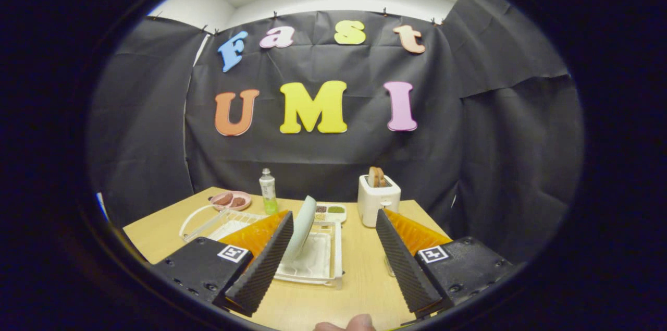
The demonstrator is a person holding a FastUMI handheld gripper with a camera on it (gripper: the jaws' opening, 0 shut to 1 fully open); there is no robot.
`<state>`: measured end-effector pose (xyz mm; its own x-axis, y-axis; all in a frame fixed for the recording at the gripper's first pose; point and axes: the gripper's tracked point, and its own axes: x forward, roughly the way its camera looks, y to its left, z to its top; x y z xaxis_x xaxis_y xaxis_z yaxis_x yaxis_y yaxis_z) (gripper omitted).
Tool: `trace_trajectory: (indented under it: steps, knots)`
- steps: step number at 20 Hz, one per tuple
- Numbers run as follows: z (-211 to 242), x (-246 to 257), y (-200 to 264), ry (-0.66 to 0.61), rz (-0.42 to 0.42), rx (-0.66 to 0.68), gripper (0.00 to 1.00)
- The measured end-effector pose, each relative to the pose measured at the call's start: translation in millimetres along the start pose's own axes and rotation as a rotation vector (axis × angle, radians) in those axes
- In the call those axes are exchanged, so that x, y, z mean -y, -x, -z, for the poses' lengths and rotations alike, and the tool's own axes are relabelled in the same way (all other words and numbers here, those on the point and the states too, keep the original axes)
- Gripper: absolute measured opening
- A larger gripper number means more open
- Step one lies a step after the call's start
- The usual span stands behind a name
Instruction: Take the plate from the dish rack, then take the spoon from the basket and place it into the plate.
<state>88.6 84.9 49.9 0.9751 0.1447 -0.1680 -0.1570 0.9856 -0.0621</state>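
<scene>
While the gripper (333,263) hangs over the worktop (365,279), jaws wide apart, plate (302,227) upright in the dish rack (318,263), just by one finger, toaster (378,199) beyond.

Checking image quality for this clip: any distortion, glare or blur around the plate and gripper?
Gripper view: strong fisheye bending of the table edges; even overhead light, no glare; the plate standing in the dish rack is sharp; the open gripper is crisp, its fingers apart.

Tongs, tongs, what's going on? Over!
Tongs open, holding nothing. Plate upright in dish rack, just ahead by one finger. Path clear. Over.
</scene>
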Motion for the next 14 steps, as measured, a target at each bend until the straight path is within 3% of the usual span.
trace_trajectory:
  steps: [7, 14]
  knots:
    - [-27.2, -21.4, -70.3, -0.016, -0.098, -0.246, 1.0]
    - [7.7, -50.6, -146.9, -0.041, -0.126, -0.551, 1.0]
